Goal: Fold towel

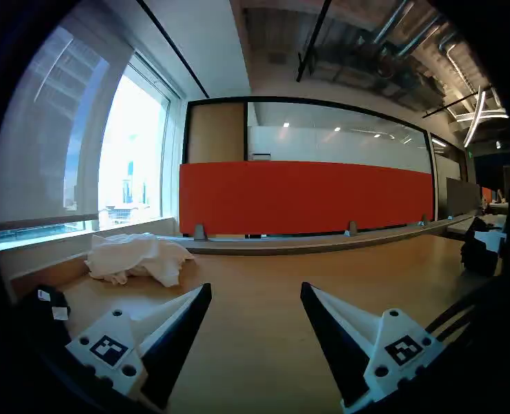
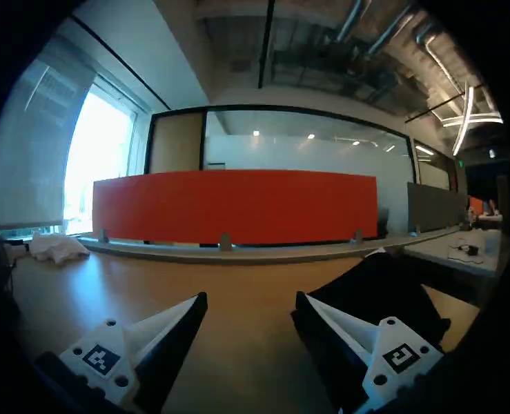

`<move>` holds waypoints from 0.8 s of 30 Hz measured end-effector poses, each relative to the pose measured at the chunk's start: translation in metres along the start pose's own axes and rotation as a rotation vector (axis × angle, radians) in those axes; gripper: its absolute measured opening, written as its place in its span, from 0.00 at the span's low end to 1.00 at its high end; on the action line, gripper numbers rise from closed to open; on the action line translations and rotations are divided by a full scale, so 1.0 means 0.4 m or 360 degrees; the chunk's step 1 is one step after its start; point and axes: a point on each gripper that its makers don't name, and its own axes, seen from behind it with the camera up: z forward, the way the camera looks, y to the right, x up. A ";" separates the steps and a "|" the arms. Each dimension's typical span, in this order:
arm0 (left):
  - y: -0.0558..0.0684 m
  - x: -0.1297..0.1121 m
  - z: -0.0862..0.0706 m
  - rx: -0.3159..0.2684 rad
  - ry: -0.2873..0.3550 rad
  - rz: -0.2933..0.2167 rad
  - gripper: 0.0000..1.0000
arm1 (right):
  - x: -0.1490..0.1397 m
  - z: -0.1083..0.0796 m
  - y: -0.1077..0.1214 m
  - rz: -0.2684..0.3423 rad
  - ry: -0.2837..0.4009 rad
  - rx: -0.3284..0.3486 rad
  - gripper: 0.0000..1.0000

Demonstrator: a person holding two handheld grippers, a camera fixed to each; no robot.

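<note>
In the left gripper view, my left gripper (image 1: 255, 286) sits low over the wooden table (image 1: 268, 345) with its two fingers spread wide and nothing between them. The print I can make out is a square black-and-white marker (image 1: 109, 349) on each finger, a coded pattern rather than words. The towel (image 1: 137, 257) is a white crumpled heap on the table, ahead and to the left of the fingers, well apart from them and close to the window (image 1: 127, 165). An orange partition (image 1: 303, 196) runs along the far edge of the table. At the right rim there is a black-and-white object (image 1: 481, 247) that I cannot identify. In the right gripper view, my right gripper (image 2: 251, 295) is likewise wide open and holding nothing, with the same kind of marker (image 2: 101, 359) on its fingers. From here the towel (image 2: 58, 246) looks small, far off at the left end of the table (image 2: 241, 359) below the partition (image 2: 234, 207). A flat black thing (image 2: 386, 286) lies on the table just behind the right-hand finger; whether it is cloth I cannot tell. Beyond it is a grey desk (image 2: 455, 257) with cables on it.
</note>
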 end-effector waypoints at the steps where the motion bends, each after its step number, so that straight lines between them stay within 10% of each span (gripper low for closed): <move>1: 0.000 0.000 0.000 0.0000 0.0000 0.0000 0.96 | 0.001 0.000 0.000 0.0001 0.0000 0.0001 0.99; 24: 0.003 0.000 0.000 0.0000 -0.0001 0.0000 0.96 | -0.002 -0.001 -0.007 0.0001 -0.0003 0.0016 1.00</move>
